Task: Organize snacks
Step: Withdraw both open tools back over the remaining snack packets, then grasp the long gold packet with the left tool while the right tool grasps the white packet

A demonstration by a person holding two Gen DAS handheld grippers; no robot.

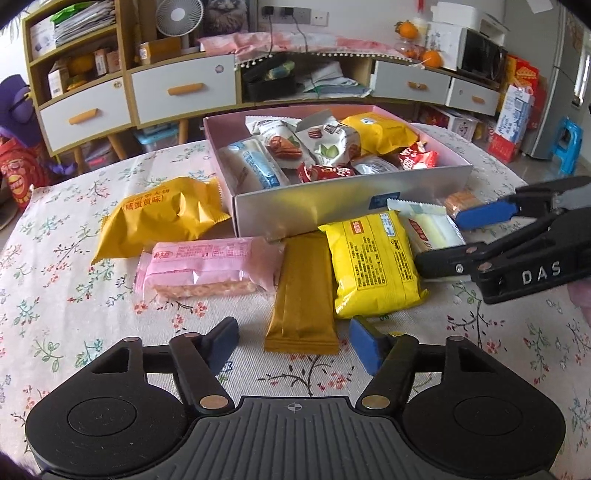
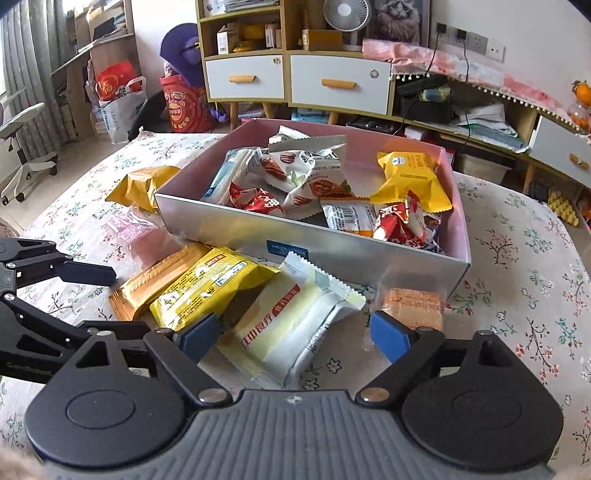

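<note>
A silver box (image 1: 332, 206) with a pink inside holds several snack packets. In front of it on the floral cloth lie an orange-yellow bag (image 1: 162, 221), a pink bar (image 1: 207, 269), a brown bar (image 1: 303, 295), a yellow packet (image 1: 373, 262) and a cream packet (image 2: 288, 325). My left gripper (image 1: 295, 339) is open, and the brown bar's near end lies between its pads without touching them. My right gripper (image 2: 295, 338) is open astride the cream packet, with its pads just off the packet's sides. A clear cracker packet (image 2: 412, 302) sits by its right finger.
The table's far edge lies just behind the box. Past it stand a shelf unit with white drawers (image 1: 184, 88), a fan (image 1: 179, 16), a microwave (image 1: 480, 59) and a blue stool (image 1: 567, 144). An office chair (image 2: 22, 147) and bags (image 2: 118, 99) are on the floor to the left.
</note>
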